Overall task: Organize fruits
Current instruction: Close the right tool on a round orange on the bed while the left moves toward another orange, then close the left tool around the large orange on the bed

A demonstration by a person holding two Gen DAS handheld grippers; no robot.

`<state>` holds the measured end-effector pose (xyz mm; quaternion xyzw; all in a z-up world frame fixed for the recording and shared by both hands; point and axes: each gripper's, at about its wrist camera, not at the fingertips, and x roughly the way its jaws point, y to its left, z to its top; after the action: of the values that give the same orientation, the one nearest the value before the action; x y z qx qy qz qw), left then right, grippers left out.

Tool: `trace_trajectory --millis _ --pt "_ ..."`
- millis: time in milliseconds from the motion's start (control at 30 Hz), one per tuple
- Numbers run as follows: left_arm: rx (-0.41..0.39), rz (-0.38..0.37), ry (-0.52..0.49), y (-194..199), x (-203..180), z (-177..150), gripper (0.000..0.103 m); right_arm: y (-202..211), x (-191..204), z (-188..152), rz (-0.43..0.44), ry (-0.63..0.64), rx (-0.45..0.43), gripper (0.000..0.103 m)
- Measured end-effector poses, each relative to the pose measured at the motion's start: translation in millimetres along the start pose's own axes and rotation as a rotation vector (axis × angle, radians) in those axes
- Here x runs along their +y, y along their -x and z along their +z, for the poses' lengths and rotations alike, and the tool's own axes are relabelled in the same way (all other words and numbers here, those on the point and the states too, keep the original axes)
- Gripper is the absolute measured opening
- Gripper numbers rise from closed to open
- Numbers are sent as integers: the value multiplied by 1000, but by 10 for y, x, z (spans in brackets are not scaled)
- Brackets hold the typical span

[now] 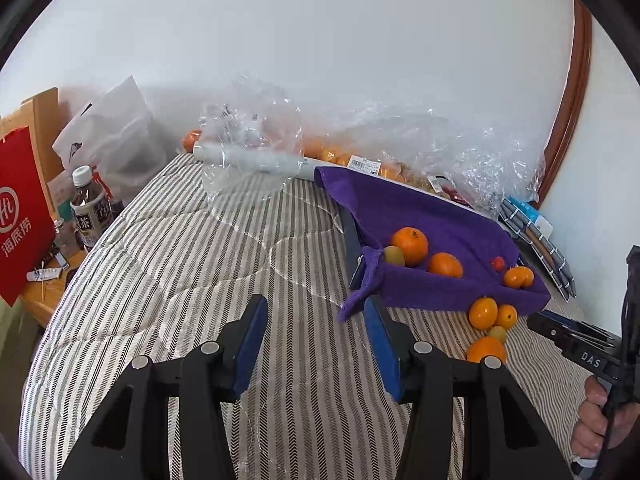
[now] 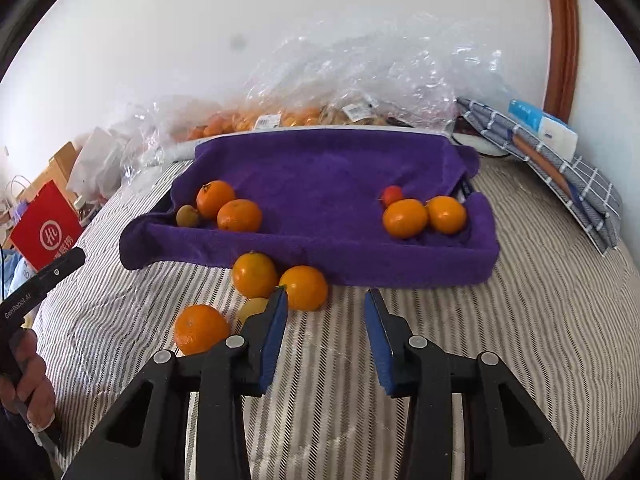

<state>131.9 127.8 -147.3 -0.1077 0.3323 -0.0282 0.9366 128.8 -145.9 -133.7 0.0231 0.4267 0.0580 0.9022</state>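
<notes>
A tray lined with a purple towel (image 2: 320, 160) lies on the striped bed. Its left end holds two oranges (image 2: 215, 198) and a small green fruit (image 2: 188, 216). Its right end holds two oranges (image 2: 405, 218) and a small red fruit (image 2: 391, 195). In front of the tray, three oranges (image 2: 254, 274) and a small yellow fruit (image 2: 252, 308) lie on the cover. My right gripper (image 2: 327, 293) is open just before them, its left fingertip overlapping one orange (image 2: 308, 286). My left gripper (image 1: 314, 300) is open over bare cover, left of the tray (image 1: 420, 208).
Clear plastic bags of fruit (image 2: 320, 88) pile against the wall behind the tray, and one more clear bag (image 1: 248, 152) lies further left. A red bag (image 1: 20, 220) and a bottle (image 1: 88, 208) stand off the bed's left side. A checked cloth (image 2: 560, 168) lies at the right.
</notes>
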Motion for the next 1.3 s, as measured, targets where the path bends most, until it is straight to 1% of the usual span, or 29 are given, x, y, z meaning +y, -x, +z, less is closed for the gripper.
trace_trajectory --millis 200,333,400,500,600,700,767,833,900,933,967,1100,1200,1233,1300 --pt "-4 -9 -35 14 -69 -18 48 -267 65 47 36 4 35 41" --pt "2 -20 -41 10 -88 -24 49 -431 68 77 25 0 65 40" --pt "4 -39 -37 8 -91 -26 49 -482 42 81 43 -14 87 33" --pt "-1 -46 -51 8 -131 -41 49 -428 -7 67 48 -24 68 33" --pt "11 -45 -82 -18 -190 -56 49 -309 -72 22 47 -18 38 33" --pt "25 -58 -94 -42 -210 -58 48 -170 -161 -60 13 11 8 33" --pt "28 -70 -88 -47 -204 -62 48 -92 -242 -120 -27 34 -4 33" --pt "29 -94 -83 -48 -215 -67 48 -27 -357 -175 -52 36 -12 33" --pt "34 -123 -86 -52 -244 -70 48 23 -485 -204 -49 16 -17 33" --pt "45 -152 -90 -58 -278 -84 48 44 -537 -213 -42 5 -19 33" --pt "64 -176 -100 -74 -331 -102 48 62 -587 -222 -38 -1 -22 33" --pt "115 -218 -127 -126 -578 -187 48 117 -724 -234 -61 2 -38 33" --pt "165 -291 -121 -192 -788 -228 49 182 -792 -266 -73 19 -47 33" --pt "176 -310 -126 -212 -872 -252 49 194 -818 -272 -71 19 -47 33" --pt "188 -317 -144 -252 -1018 -282 49 219 -889 -296 -45 -2 -44 33"
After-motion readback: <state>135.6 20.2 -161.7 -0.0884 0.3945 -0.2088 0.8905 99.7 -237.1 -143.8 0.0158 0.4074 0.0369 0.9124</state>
